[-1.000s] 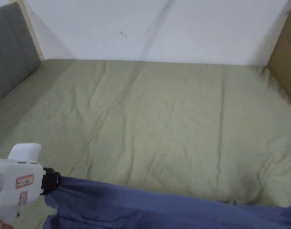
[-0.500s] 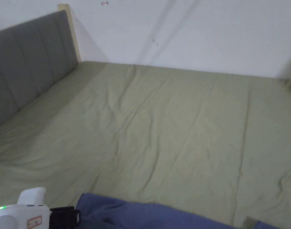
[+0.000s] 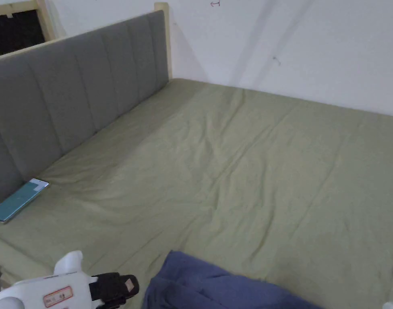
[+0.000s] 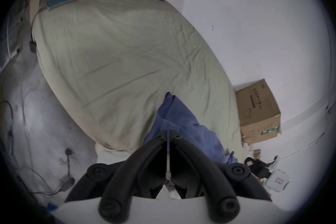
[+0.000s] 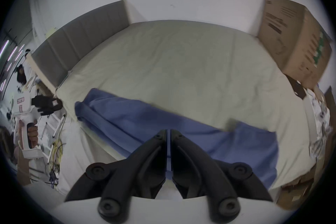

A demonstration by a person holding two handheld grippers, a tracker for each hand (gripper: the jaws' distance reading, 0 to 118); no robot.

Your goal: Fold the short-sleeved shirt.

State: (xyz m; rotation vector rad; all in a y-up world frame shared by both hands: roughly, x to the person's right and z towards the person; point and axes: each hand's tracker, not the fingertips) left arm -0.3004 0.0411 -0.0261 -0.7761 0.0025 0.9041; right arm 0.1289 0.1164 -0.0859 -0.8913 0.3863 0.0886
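The blue short-sleeved shirt (image 3: 216,285) lies bunched along the near edge of the green bed (image 3: 252,161). In the right gripper view the shirt (image 5: 163,122) stretches across the bed's front. My left gripper (image 3: 129,286) hovers just left of the shirt's end, apart from it, jaws shut on nothing; its own view (image 4: 168,130) shows the jaws together with the shirt (image 4: 181,118) beyond them. My right gripper (image 5: 168,130) is shut above the shirt's near edge, with no cloth seen between its tips. In the left gripper view the right gripper (image 4: 252,162) sits by the shirt's far end.
A grey padded headboard (image 3: 71,92) runs along the bed's left side, with a phone (image 3: 18,199) lying beside it. A cardboard box (image 5: 300,37) stands at the bed's right end against the white wall. Cables (image 4: 67,182) trail on the floor below the bed's edge.
The head camera has swung to the left. My left gripper, shut on the shirt's edge a second ago, has let go and now sits apart from it; the shirt has dropped onto the bed.
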